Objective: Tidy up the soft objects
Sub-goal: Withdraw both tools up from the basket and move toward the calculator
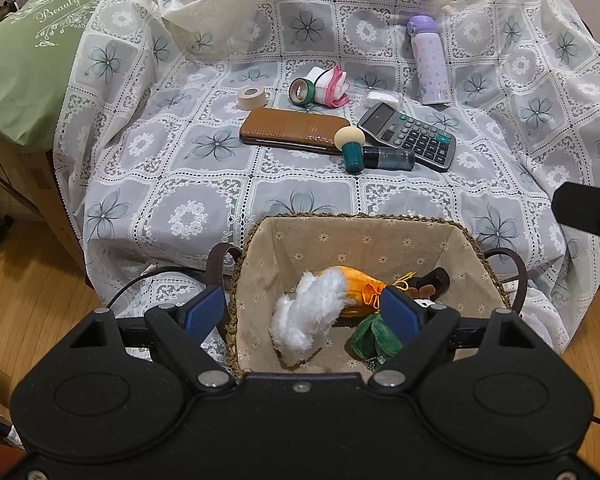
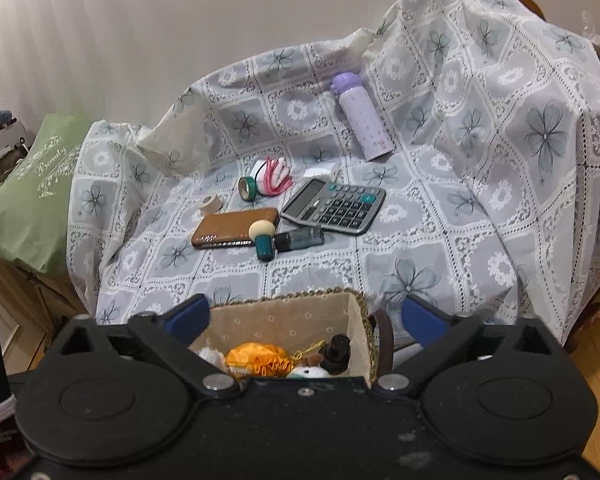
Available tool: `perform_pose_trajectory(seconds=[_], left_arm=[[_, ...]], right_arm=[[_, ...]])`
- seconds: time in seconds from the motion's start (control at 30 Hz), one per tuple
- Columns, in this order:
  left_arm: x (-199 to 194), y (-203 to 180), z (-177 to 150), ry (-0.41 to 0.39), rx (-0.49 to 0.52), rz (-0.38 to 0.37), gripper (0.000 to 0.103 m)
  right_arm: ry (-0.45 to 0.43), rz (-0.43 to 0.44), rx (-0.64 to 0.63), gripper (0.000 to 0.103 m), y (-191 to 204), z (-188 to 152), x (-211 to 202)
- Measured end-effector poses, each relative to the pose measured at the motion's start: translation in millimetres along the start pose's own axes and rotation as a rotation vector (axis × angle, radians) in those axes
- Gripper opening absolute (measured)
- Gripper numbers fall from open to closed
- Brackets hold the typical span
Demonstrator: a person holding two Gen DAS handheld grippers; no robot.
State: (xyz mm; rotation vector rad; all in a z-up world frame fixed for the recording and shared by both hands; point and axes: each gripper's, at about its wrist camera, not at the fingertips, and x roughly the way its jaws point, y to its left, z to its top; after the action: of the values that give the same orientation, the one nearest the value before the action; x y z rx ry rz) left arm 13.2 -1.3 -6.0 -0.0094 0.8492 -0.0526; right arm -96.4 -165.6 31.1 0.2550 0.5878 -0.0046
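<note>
A woven basket [image 1: 452, 248] with a beige flowered lining stands at the front edge of the covered seat. In it lie a white fluffy toy [image 1: 312, 312], an orange pouch [image 1: 360, 286], a green soft piece [image 1: 374, 338] and a dark brown toy [image 1: 432, 282]. My left gripper [image 1: 306, 312] is open and empty, its fingers straddling the basket's left wall. My right gripper [image 2: 306, 320] is open and empty above the basket [image 2: 284, 316], whose orange pouch [image 2: 256, 360] shows below. A rolled white and pink cloth [image 1: 330, 84] lies further back on the seat.
On the flowered cloth lie a brown wallet [image 1: 292, 130], a calculator [image 1: 410, 136], a mushroom-shaped teal sponge [image 1: 350, 148], a dark bottle [image 1: 390, 159], two tape rolls [image 1: 300, 91], a lilac flask [image 1: 428, 60]. A green bag [image 1: 24, 60] stands left. Wood floor lies below.
</note>
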Motion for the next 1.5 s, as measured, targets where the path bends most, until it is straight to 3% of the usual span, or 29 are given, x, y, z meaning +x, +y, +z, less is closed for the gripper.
perform_pose_trajectory(seconds=[0.13, 0.2, 0.47, 0.8, 1.17, 1.5], left_arm=[[-0.7, -0.9, 0.8, -0.003, 0.001, 0.001, 0.083], [-1.5, -0.8, 1.2, -0.008, 0.001, 0.002, 0.092], [-7.8, -0.7, 4.8, -0.060, 0.017, -0.004, 0.093], [0.8, 5.5, 29.8, -0.119, 0.029, 0.037, 0.100], [33.4, 4.7, 46.2, -0.053, 0.026, 0.026, 0.100], [61.2, 7.5, 67.9, -0.045, 0.038, 0.078, 0.100]], right_arm=[[-0.015, -0.005, 0.008, 0.103, -0.6, 2.7, -1.3], [-0.026, -0.021, 0.004, 0.103, 0.9, 3.5, -1.8], [-0.032, -0.061, 0.047, 0.103, 2.3, 6.1, 3.0], [-0.076, -0.046, -0.067, 0.103, 16.2, 19.9, 23.2], [0.048, 0.016, -0.021, 0.102, 12.4, 41.6, 76.5], [0.173, 0.026, 0.021, 0.102, 11.8, 55.0, 129.2]])
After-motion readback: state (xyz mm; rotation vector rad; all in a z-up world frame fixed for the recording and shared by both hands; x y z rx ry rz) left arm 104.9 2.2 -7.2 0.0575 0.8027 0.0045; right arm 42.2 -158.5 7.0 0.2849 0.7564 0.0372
